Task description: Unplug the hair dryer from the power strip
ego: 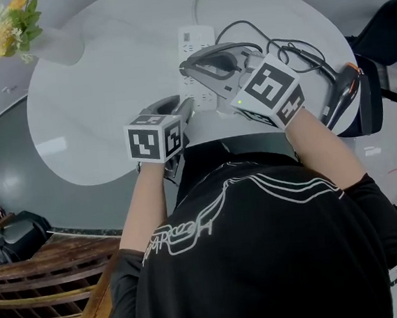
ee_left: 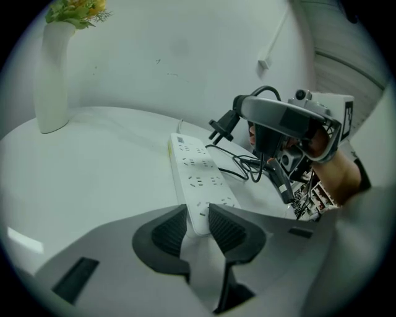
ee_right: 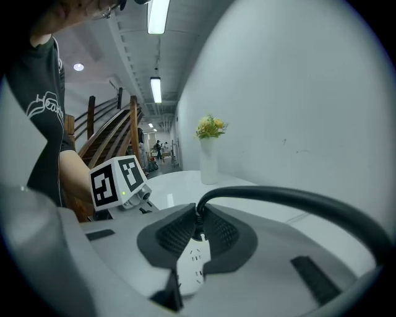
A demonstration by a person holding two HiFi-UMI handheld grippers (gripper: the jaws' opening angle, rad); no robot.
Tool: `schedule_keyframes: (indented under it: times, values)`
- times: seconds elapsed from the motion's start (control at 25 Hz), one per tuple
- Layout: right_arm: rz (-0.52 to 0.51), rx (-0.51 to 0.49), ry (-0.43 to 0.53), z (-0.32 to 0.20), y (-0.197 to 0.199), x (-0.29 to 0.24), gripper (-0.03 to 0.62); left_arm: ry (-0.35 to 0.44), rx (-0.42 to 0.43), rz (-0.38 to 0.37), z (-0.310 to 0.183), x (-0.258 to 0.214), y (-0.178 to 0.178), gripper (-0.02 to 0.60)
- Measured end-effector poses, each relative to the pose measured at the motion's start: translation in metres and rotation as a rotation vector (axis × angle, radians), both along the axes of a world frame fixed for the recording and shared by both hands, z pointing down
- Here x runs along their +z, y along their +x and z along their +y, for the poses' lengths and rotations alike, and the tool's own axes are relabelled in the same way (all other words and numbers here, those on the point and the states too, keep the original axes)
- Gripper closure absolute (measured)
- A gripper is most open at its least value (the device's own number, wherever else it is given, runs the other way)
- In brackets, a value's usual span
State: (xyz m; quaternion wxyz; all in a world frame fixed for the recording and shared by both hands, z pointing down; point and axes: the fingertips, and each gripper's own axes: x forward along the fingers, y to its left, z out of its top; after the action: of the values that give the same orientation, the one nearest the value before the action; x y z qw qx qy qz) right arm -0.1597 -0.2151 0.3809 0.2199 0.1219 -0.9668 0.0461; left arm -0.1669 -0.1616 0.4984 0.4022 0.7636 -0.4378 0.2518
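**Both tongs loaded: strip pinned, plug in the air**

Head view: the power strip [ego: 194, 40] lies mid-table on the round white table [ego: 77, 131], running near to far. The left gripper [ego: 187, 108] meets the strip's near end. The right gripper [ego: 186, 68] reaches in from the right above it. The hair dryer [ego: 342, 92] lies at the table's right edge. Its black cable [ego: 271, 43] loops loosely between the dryer and the strip.

Left gripper view: the jaws are clamped on the strip's near end, with a ribbed pad pressing each long side. Farther off and to the right, the right gripper holds the black plug [ee_left: 224, 125] above the strip and apart from it. What look like bare pins show at the plug's lower end, though they are small here, so I judge the plug to be out of its socket.

Right gripper view: the jaws are closed on the plug body just where the cable leaves it. The white socket face shows below them.

Handling: the plug is a small, hard moulding and takes a firm pinch across its flat sides. The cable is soft and springy, so it makes a poor handle. The strip is probably light and smooth enough to slide or lift with the plug, so it needs holding down at one end.
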Motion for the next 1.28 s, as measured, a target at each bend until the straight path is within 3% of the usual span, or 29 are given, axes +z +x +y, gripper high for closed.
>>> schedule_keyframes:
  times: [0.24,0.4,0.56,0.72,1.0,1.16,1.28]
  values:
    - [-0.076,0.072,-0.076,-0.006,0.023,-0.019,0.568,0.046,-0.062,-0.013,-0.002,-0.011,-0.011,0.486]
    - [-0.125,0.088,-0.117,0.001,0.042,-0.035,0.568,0.115,-0.130,0.086,-0.002,-0.047,-0.015,0.520]
    - [-0.174,0.107,-0.128,0.015,0.062,-0.056,0.568,0.197,-0.194,0.103,0.007,-0.087,-0.021,0.539]
    - [-0.222,0.109,-0.108,0.030,0.076,-0.085,0.568,0.300,-0.277,0.180,0.015,-0.136,-0.022,0.556]
    - [-0.313,0.087,-0.062,0.078,0.109,-0.132,0.568,0.525,-0.261,0.253,0.059,-0.229,0.000,0.569]
    - [-0.344,0.102,-0.040,0.101,0.125,-0.146,0.568,0.630,-0.234,0.231,0.081,-0.266,0.010,0.572]
    - [-0.366,0.107,-0.038,0.119,0.131,-0.153,0.568,0.660,-0.196,0.203,0.097,-0.278,0.020,0.572]
